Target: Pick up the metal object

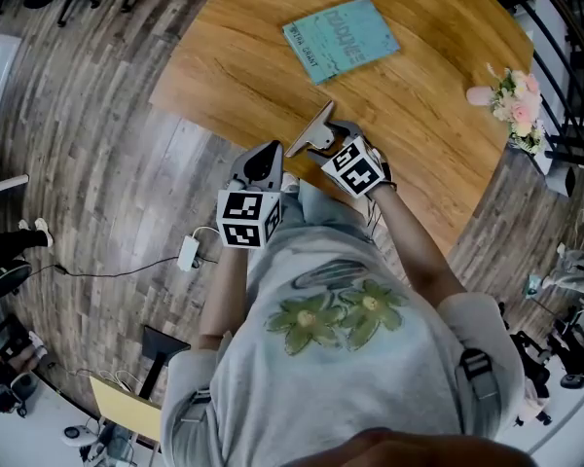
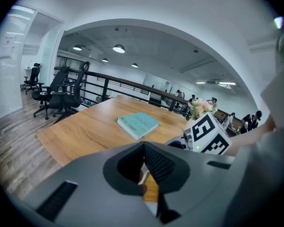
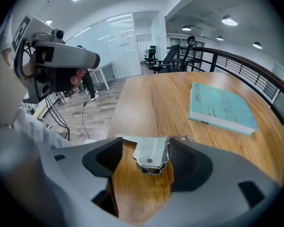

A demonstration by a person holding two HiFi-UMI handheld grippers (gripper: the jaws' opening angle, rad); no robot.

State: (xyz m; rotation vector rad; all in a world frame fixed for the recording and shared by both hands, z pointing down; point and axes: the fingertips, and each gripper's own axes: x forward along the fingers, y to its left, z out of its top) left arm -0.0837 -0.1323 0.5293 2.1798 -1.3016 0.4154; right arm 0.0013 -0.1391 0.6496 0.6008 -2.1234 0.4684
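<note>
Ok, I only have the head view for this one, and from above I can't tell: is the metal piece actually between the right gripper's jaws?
Observer: Yes. The right gripper view shows the metal piece between the jaws of the right gripper. It lies against one jaw and a strip of table shows beside the other, so they look not yet closed on it.
Operator: And the left jaws?
Observer: The left gripper view shows the left gripper with its jaws together at the tips and nothing held between them.
</note>
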